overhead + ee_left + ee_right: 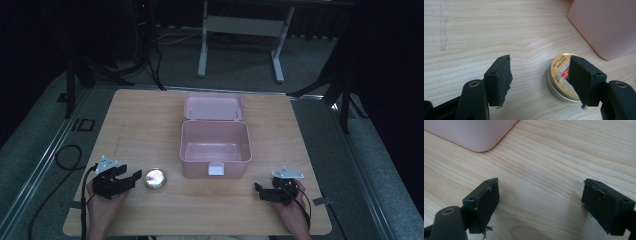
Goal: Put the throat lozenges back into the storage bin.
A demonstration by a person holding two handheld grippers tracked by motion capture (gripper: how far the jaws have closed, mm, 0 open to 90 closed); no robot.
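tin (561,75): one side is hidden behind the left claw (540,82); the words on its lid are too small to read
pink box (471,132): cut off by the top edge in the right claw view

Bare wood lay across the table (135,120) left of the pink box (215,150), and along the near edge between both hands. The box sat centre, its lid (213,106) laid open behind it, blocking the middle. The small round tin (155,179) stood just beside the box's near-left corner, narrow gap between them. The left gripper (540,75) had its jaws apart, tin behind the right one. The right gripper (540,202) faced clear wood, box corner ahead-left.
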